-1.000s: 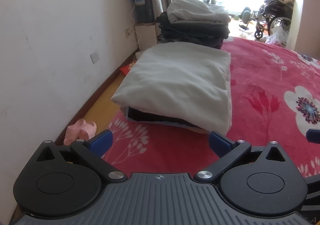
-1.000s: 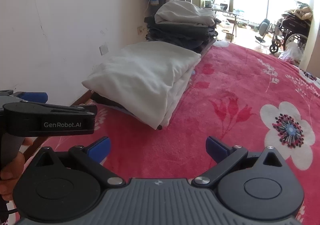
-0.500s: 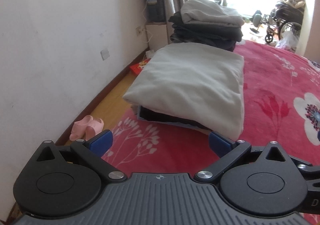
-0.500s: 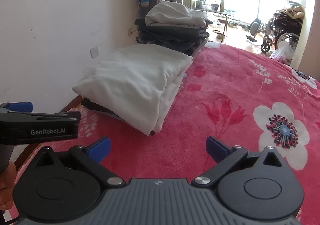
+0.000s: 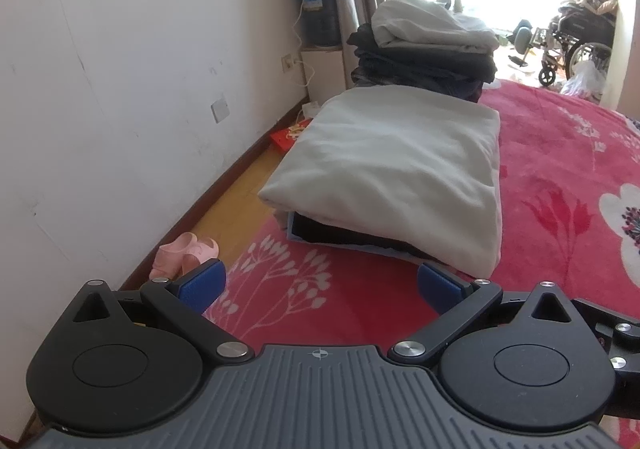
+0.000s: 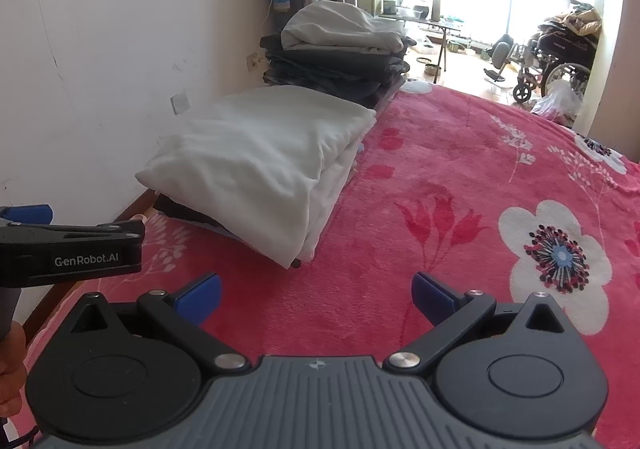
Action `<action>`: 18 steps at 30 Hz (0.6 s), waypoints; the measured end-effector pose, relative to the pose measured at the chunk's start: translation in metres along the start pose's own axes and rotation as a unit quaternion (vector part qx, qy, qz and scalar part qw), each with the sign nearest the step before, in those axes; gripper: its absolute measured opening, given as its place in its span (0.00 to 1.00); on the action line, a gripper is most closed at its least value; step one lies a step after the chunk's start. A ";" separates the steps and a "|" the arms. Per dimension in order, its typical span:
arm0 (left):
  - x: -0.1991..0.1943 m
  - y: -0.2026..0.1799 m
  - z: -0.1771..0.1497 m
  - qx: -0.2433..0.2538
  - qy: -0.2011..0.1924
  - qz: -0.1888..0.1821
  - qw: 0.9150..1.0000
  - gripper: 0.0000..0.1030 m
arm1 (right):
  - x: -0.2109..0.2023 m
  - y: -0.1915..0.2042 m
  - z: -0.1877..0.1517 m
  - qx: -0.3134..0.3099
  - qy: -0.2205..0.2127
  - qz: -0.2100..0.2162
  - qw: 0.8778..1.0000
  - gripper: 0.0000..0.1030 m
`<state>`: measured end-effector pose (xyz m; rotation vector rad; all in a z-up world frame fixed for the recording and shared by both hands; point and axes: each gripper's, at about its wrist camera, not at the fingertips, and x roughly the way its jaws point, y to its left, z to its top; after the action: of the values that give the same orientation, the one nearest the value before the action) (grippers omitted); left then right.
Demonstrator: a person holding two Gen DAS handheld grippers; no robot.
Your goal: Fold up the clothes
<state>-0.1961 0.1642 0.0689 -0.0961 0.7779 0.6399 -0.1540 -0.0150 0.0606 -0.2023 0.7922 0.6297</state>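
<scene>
- Left gripper (image 5: 320, 285): jaws spread wide, holding nothing, above the red blanket (image 5: 560, 177).
- Right gripper (image 6: 316, 295): likewise spread and empty.
- Folded white cloth (image 5: 396, 169) lies on the blanket's wall side, a taller clothes stack (image 5: 424, 49) behind it.

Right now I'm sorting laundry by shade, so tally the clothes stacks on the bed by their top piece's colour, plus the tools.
Pale-topped near stack: 1
Grey-topped far stack: 1
Left tool, open: 1
Right tool, open: 1
Total: 4
</scene>
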 end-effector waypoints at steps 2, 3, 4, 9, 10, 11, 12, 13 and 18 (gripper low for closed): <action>0.000 0.000 0.000 0.000 -0.001 0.000 1.000 1.00 | 0.000 0.000 0.000 -0.002 0.000 0.000 1.000 1.00; 0.000 0.000 0.000 0.001 -0.001 0.000 1.000 1.00 | 0.000 0.000 0.000 -0.002 0.000 0.000 1.000 1.00; 0.000 0.000 0.000 0.001 -0.001 0.000 1.000 1.00 | 0.000 0.000 0.000 -0.003 0.000 0.000 1.000 1.00; 0.001 0.000 0.000 0.002 -0.001 0.002 1.000 1.00 | 0.000 0.000 0.000 -0.003 0.001 -0.001 1.000 1.00; 0.001 0.000 0.000 0.002 -0.002 0.002 1.000 1.00 | 0.000 0.000 0.000 -0.003 0.001 -0.001 1.000 1.00; 0.001 0.000 0.000 0.003 -0.002 0.002 1.000 1.00 | 0.000 0.000 0.000 -0.003 0.001 -0.001 1.000 1.00; 0.001 0.000 0.000 0.003 -0.001 0.002 1.000 1.00 | 0.000 0.000 0.000 -0.003 0.001 -0.002 1.000 1.00; 0.001 0.000 0.000 0.004 -0.002 0.002 1.000 1.00 | 0.000 0.000 0.000 -0.004 0.001 -0.002 1.000 1.00; 0.001 0.001 -0.001 0.004 -0.004 0.003 1.000 1.00 | 0.001 -0.001 -0.001 -0.005 0.002 -0.001 1.000 1.00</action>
<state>-0.1965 0.1657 0.0678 -0.0838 0.7738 0.6424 -0.1536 -0.0153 0.0594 -0.2129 0.7925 0.6314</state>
